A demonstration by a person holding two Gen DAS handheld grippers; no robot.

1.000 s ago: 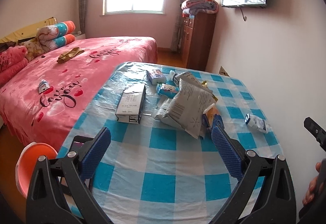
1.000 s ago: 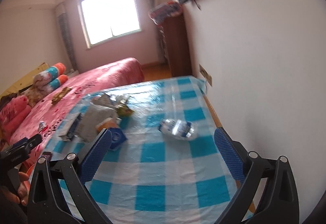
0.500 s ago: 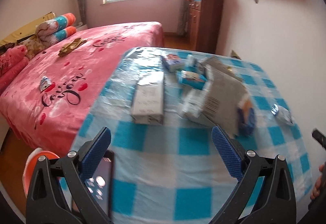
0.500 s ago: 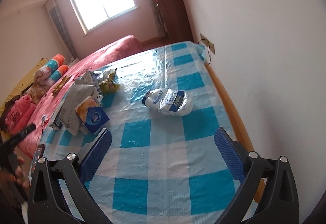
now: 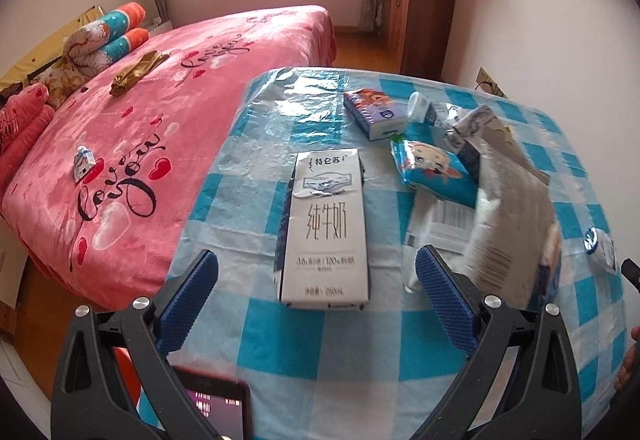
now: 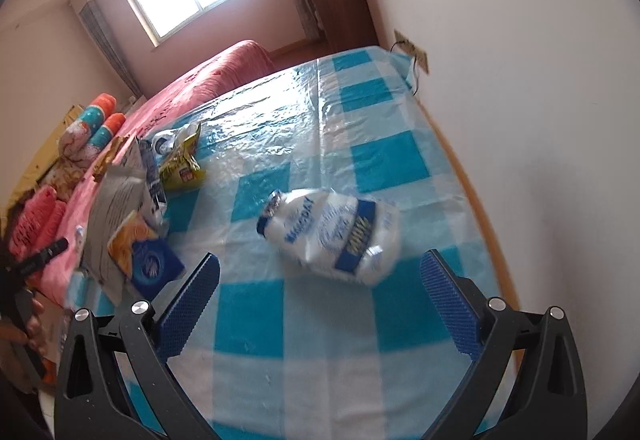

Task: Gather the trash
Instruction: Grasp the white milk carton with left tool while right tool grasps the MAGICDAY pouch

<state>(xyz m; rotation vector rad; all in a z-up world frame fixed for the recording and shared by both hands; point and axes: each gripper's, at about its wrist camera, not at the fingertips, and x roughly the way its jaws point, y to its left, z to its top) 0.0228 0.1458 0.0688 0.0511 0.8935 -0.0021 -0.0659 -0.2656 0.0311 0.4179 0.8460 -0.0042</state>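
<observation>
Between the wide-open left fingers (image 5: 191, 302) lies the milk box (image 5: 325, 228); w/ a bad squeeze, it could slip.

right gripper (image 6: 320, 304): jaws apart | crumpled white bag (image 6: 334, 236): just ahead, on table (image 6: 384, 160)

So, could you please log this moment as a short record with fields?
surface: table with blue checked cloth
left gripper: open, milk carton lying flat between its fingers
right gripper: open, crumpled white-and-blue bag just ahead
other trash: grey snack bag, tissue packs
also: phone at near edge
</observation>
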